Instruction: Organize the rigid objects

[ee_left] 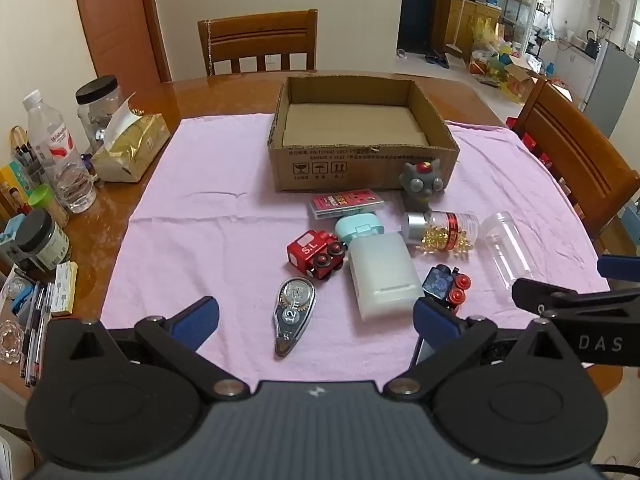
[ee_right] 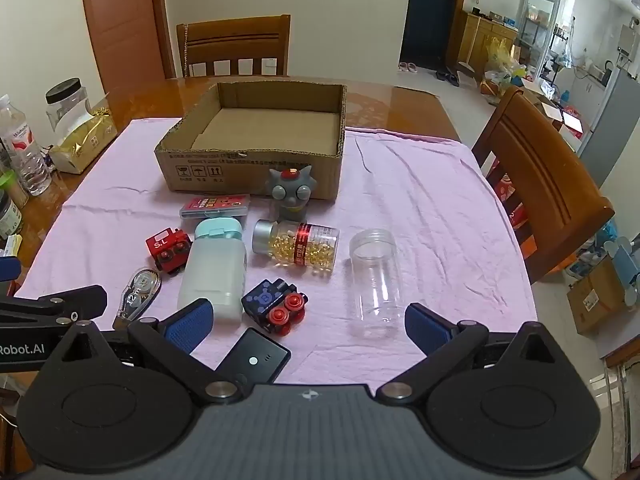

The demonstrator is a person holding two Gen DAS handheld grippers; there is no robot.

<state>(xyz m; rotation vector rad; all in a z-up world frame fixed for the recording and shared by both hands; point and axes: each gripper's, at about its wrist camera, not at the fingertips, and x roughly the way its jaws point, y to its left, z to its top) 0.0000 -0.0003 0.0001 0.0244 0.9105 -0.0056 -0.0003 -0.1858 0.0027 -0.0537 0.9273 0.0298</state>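
Note:
An empty cardboard box stands at the back of a pink cloth. In front of it lie a grey cat figure, a red card case, a frosted bottle with a teal cap, a red toy engine, a dark blue toy engine, a capsule bottle, a clear jar, a tape dispenser and a black device. My left gripper and right gripper hover open near the front edge, holding nothing.
At the left table edge stand a water bottle, a black-lidded jar, a gold tissue pack and pens. Wooden chairs stand behind and to the right of the table.

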